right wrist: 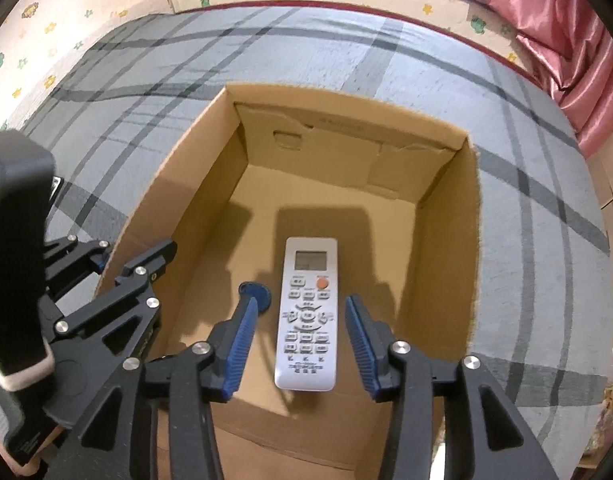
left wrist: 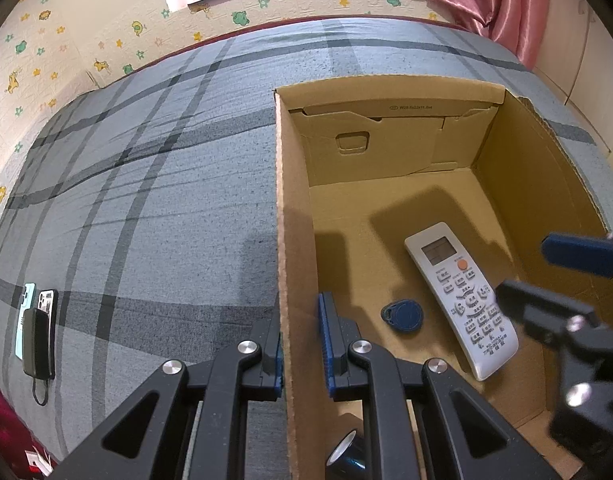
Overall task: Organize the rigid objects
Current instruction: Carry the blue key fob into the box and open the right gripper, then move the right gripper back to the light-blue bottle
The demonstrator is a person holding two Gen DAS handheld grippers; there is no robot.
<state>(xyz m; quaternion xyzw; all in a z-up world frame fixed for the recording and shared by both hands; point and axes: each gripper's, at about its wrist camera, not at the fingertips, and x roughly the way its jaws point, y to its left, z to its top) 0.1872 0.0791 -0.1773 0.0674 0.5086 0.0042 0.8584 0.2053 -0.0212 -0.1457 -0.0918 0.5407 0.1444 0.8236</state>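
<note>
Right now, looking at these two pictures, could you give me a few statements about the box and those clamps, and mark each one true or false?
1. The remote control lies flat on the floor of the cardboard box. True.
2. The right gripper is squeezing the remote control. False: its jaws stand apart on either side of the remote, not touching it.
3. The left gripper is clamped on the box's side wall. True.
4. The blue key tag sits on the bedspread outside the box. False: it lies inside the box, beside the remote.
5. Phones lie on the bedspread, outside the box. True.
</note>
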